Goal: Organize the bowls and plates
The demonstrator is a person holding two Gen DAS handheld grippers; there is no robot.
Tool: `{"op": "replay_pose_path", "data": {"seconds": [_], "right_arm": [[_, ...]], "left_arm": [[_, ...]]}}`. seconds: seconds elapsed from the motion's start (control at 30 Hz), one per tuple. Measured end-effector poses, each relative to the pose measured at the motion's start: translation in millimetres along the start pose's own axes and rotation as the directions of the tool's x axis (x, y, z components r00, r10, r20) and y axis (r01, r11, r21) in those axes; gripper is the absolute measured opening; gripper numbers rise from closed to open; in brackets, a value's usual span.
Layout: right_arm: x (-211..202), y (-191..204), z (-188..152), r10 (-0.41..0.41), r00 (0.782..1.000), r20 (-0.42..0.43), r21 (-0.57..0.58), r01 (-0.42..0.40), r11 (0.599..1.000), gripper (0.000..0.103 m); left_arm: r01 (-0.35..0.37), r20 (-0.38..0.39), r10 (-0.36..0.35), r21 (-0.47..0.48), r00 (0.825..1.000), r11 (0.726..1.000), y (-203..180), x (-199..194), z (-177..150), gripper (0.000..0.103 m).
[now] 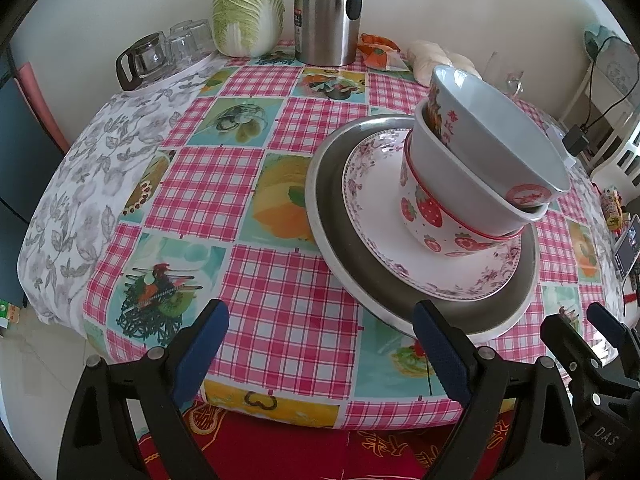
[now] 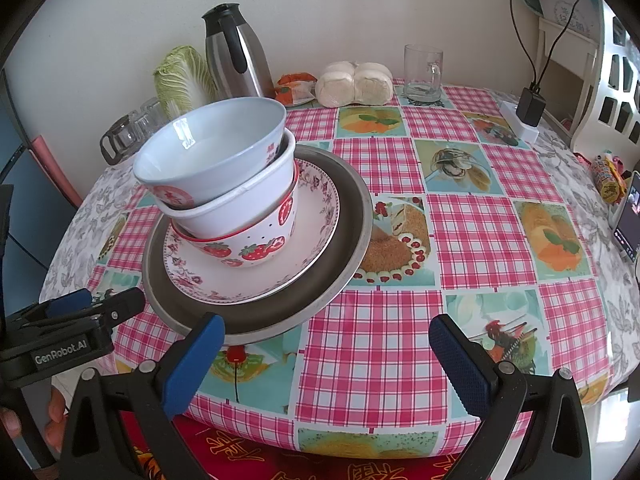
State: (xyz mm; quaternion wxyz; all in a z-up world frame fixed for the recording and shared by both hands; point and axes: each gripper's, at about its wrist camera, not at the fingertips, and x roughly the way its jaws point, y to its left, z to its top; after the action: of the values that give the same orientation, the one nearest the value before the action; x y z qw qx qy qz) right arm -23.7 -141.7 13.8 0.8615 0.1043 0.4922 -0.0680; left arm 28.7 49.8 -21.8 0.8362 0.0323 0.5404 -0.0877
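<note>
Stack: a steel tray point(image 1: 332, 208) point(image 2: 352, 216) lies on the checked worktop point(image 1: 248, 184) point(image 2: 480, 216); on it a floral plate point(image 1: 384, 224) point(image 2: 308, 240), then a strawberry bowl point(image 1: 428, 216) point(image 2: 260, 248), a white bowl point(image 1: 448, 168) point(image 2: 236, 204) and, on top, a pale blue bowl point(image 1: 488, 128) point(image 2: 216, 148), tilted in the nest
Stack place: toward 2 o'clock in the left wrist view, toward 10 o'clock in the right wrist view
Left gripper point(image 1: 320, 348) point(image 2: 94, 300): jaws wide apart, nothing between them; the right-hand blue pad sits just before the tray's near rim, contact cannot be told
Right gripper point(image 2: 326, 352) point(image 1: 580, 320): jaws wide apart and empty, at the near edge of the worktop; its left pad is just in front of the tray's near rim
Back of worktop, 12 o'clock: napa cabbage point(image 1: 248, 12) point(image 2: 180, 76) beside a steel thermos jug point(image 1: 328, 12) point(image 2: 236, 56), both near the wall
Further at the back: glass cups point(image 1: 168, 52) point(image 2: 132, 128) at 10 o'clock, bagged steamed buns point(image 2: 352, 84) and a glass mug point(image 2: 422, 74) toward 1 o'clock in the right wrist view
Front edge: red cloth with gold characters point(image 1: 280, 452) point(image 2: 320, 460) hangs below the worktop at 6 o'clock
</note>
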Motion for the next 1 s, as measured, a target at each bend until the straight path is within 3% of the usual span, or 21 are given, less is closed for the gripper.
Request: {"op": "replay_pose_path", "data": {"seconds": [1.0], "right_arm": [[2.7, 0.1, -0.8, -0.001, 1.000, -0.006, -0.003, 0.001, 1.000, 0.103]], "left_arm": [[-0.041, 0.016, 0.040, 0.024, 0.999, 0.999, -4.9, -3.8, 0.1, 0.093]]}}
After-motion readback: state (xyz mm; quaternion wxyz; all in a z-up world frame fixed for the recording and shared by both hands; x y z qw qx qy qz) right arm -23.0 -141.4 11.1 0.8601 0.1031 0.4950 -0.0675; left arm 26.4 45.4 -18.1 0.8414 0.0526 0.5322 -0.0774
